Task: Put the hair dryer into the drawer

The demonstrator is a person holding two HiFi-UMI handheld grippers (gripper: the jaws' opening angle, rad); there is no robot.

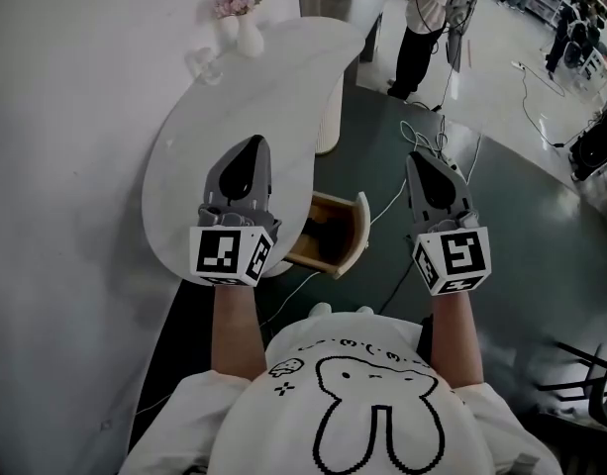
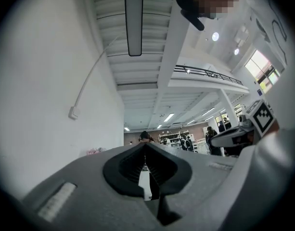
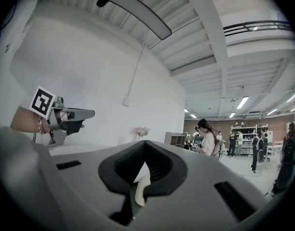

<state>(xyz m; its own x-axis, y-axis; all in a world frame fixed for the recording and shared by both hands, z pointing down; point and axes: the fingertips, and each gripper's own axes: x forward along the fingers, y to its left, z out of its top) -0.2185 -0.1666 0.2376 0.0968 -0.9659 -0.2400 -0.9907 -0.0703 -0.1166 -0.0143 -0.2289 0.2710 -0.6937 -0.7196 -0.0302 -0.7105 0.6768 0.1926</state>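
Presently | white oval table (image 1: 234, 87) stood against wall (image 1: 65, 117), flower vase (image 1: 246, 23) at far end | drawer (image 1: 335, 234) open under rim, contents unclear | left gripper (image 1: 253, 140), right gripper (image 1: 415, 153): jaws closed, empty.

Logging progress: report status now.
Left gripper shut, empty. Right gripper shut, empty. Light wooden drawer open under white oval table; hair dryer not in sight. No obstruction seen.

White table (image 1: 268, 77), pale wood drawer (image 1: 343, 228)
Left gripper (image 1: 252, 143) and right gripper (image 1: 420, 156) are grey, cubes (image 1: 231, 253) checked black-and-white; the white shirt (image 1: 461, 424) carries a black rabbit outline.
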